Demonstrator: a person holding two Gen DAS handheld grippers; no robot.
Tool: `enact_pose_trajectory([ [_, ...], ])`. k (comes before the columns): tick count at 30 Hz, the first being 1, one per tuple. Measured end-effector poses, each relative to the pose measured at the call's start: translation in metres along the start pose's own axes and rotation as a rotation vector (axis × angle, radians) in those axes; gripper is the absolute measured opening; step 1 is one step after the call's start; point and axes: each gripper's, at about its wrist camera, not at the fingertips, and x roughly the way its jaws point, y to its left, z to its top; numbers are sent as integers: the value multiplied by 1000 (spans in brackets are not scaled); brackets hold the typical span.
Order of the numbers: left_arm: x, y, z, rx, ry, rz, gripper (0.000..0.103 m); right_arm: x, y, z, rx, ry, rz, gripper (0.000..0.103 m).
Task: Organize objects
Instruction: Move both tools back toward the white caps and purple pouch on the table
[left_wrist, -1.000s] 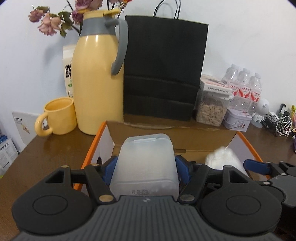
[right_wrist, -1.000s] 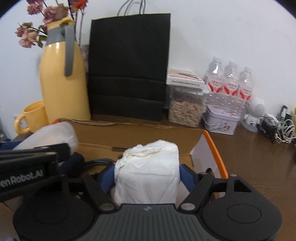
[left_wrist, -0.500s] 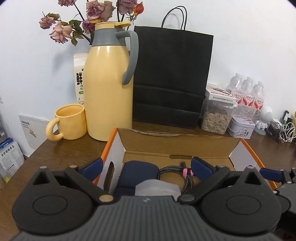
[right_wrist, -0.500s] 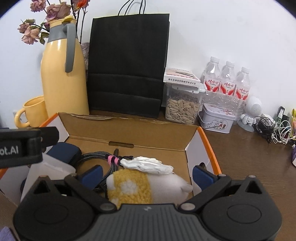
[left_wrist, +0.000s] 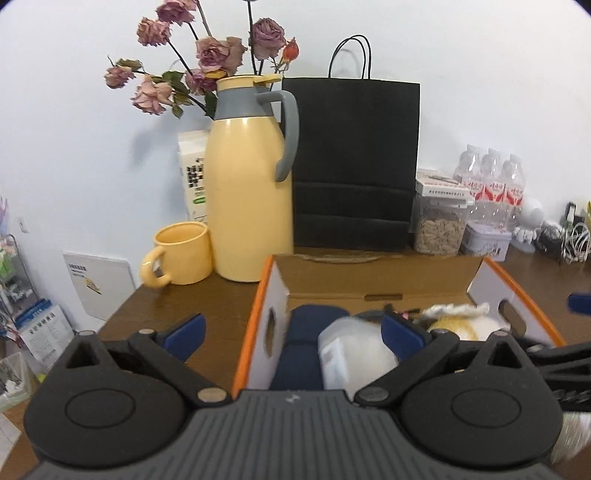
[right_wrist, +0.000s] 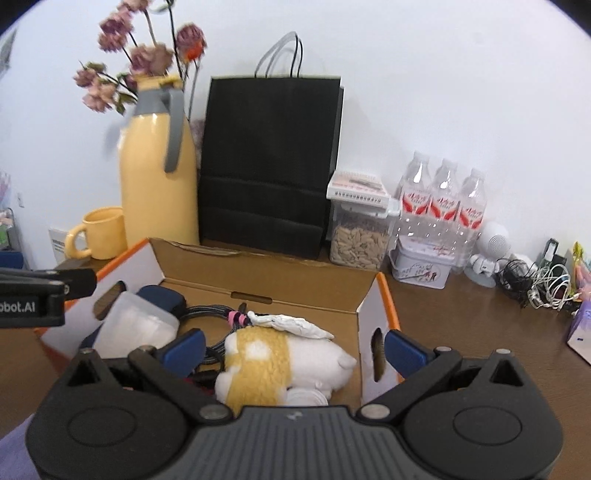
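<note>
An open cardboard box with orange edges (left_wrist: 380, 273) (right_wrist: 266, 273) sits on the brown table. Inside lie a translucent plastic container (left_wrist: 351, 350) (right_wrist: 136, 325), a dark blue pouch (left_wrist: 303, 332) (right_wrist: 162, 297), a coiled braided cable (right_wrist: 207, 314), a white tissue pack (right_wrist: 291, 323) and a yellow-and-white plush (right_wrist: 280, 358) (left_wrist: 461, 326). My left gripper (left_wrist: 291, 332) is open and empty, held above the box's left wall. My right gripper (right_wrist: 293, 345) is open and empty, above the box's right side and the plush.
Behind the box stand a yellow thermos jug (left_wrist: 247, 192), a yellow mug (left_wrist: 181, 254), a black paper bag (left_wrist: 351, 162), a jar of seeds (right_wrist: 358, 229), a tin (right_wrist: 421, 267), water bottles (right_wrist: 443, 199) and tangled cables (right_wrist: 539, 284).
Both grippers opened and let go: the plastic container and the tissue pack now lie in the box. Both grippers then drew back and rose; the left one shifted left.
</note>
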Motion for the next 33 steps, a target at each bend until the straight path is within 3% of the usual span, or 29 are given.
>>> enact_pose_trajectory([
  [11, -44, 33, -56, 14, 59, -39, 103, -78, -5, -60, -12, -39, 57, 103],
  [25, -85, 67, -133, -112, 132, -100, 103, -125, 17, -154, 12, 14, 43, 103],
  [33, -95, 67, -137, -111, 117, -107, 103, -132, 18, -157, 33, -3, 68, 103],
])
